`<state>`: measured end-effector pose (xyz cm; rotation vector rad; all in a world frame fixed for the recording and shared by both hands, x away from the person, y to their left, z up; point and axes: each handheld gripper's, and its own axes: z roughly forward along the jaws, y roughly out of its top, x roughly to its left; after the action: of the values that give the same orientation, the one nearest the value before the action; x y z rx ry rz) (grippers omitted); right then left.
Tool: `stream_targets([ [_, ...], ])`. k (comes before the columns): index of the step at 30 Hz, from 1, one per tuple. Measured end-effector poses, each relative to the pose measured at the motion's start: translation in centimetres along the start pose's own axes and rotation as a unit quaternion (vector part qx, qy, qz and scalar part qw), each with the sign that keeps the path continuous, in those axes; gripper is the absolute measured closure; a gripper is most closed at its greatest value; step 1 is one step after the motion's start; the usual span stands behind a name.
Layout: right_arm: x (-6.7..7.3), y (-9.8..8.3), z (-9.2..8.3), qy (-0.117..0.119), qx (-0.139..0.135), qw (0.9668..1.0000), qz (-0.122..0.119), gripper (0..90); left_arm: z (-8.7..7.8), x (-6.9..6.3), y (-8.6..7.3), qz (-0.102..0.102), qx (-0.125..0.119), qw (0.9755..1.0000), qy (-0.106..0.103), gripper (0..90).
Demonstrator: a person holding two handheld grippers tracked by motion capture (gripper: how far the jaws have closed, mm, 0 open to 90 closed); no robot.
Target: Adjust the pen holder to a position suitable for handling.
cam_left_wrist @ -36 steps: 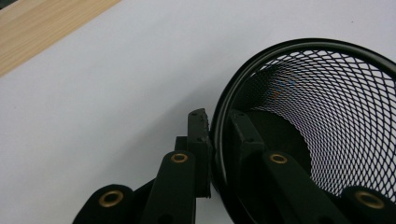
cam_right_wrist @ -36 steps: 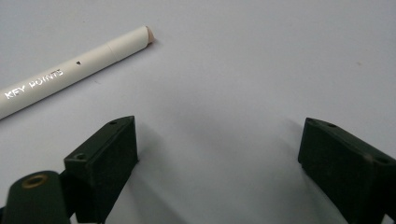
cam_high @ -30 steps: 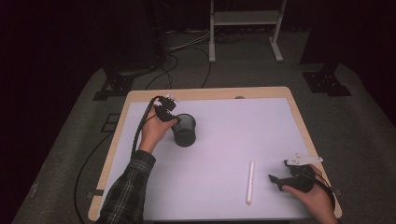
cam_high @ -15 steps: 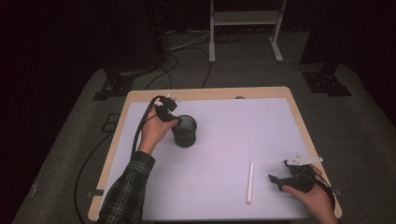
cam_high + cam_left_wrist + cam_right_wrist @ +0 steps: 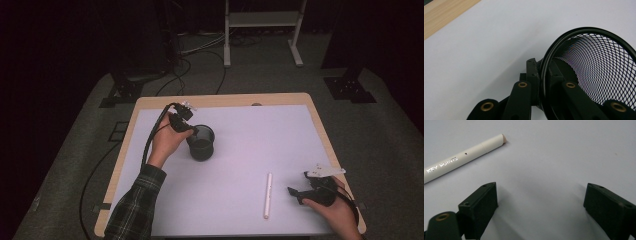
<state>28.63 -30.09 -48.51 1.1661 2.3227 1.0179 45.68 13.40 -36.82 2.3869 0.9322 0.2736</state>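
Note:
A black mesh cup stands upright on the white table mat, left of the middle. My left gripper is at its left rim. In the left gripper view my left gripper is shut on the cup, one jaw outside the rim and one inside. A white pen lies near the front edge, pointing away from the person. My right gripper rests just right of it, open. In the right gripper view my right gripper has bare mat between its jaws, and the pen, marked "KEY POINTS", lies at upper left.
The mat covers a wooden table top whose edge shows around it. Cables and a metal stand's legs are on the dark floor beyond the far edge. A cable trails from the left gripper.
The cup and the left gripper holding it have shifted very slightly toward the person. The right hand, its gripper and the pen have not moved.

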Motion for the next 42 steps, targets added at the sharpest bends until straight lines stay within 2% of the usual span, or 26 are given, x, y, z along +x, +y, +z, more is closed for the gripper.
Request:
stream_targets([
  [9,0.0,0.0,0.0,0.000,0.000,1.0000,0.000,10.7,-0.2,-2.0,0.6,0.018,-0.004,0.9996,-0.019,83.2],
  [12,0.0,0.0,0.0,0.000,0.000,1.0000,0.000,10.7,-0.3,-3.0,0.9,0.032,0.001,0.9991,-0.027,83.1],
  [13,0.0,0.0,0.0,0.000,0.000,1.0000,0.000,10.7,-0.3,-3.0,0.9,0.032,0.001,0.9991,-0.027,83.1],
  [18,0.0,0.0,0.0,0.000,0.000,1.0000,0.000,10.7,-0.1,-4.7,1.4,0.053,0.001,0.9977,-0.041,83.2],
  [23,0.0,0.0,0.0,0.000,0.000,1.0000,0.000,10.7,0.2,-5.7,1.7,0.062,0.003,0.9967,-0.053,83.2],
  [24,0.0,0.0,0.0,0.000,0.000,1.0000,0.000,10.7,0.4,-6.2,1.8,0.067,0.005,0.9961,-0.057,83.1],
  [33,0.0,0.0,0.0,0.000,0.000,1.0000,0.000,10.7,1.3,-8.0,2.1,0.081,0.012,0.9938,-0.076,83.1],
  [34,0.0,0.0,0.0,0.000,0.000,1.0000,0.000,10.7,1.6,-8.3,2.1,0.086,0.016,0.9930,-0.080,83.1],
  [42,0.0,0.0,0.0,0.000,0.000,1.0000,0.000,10.7,2.9,-9.2,1.8,0.086,0.030,0.9908,-0.100,83.2],
])
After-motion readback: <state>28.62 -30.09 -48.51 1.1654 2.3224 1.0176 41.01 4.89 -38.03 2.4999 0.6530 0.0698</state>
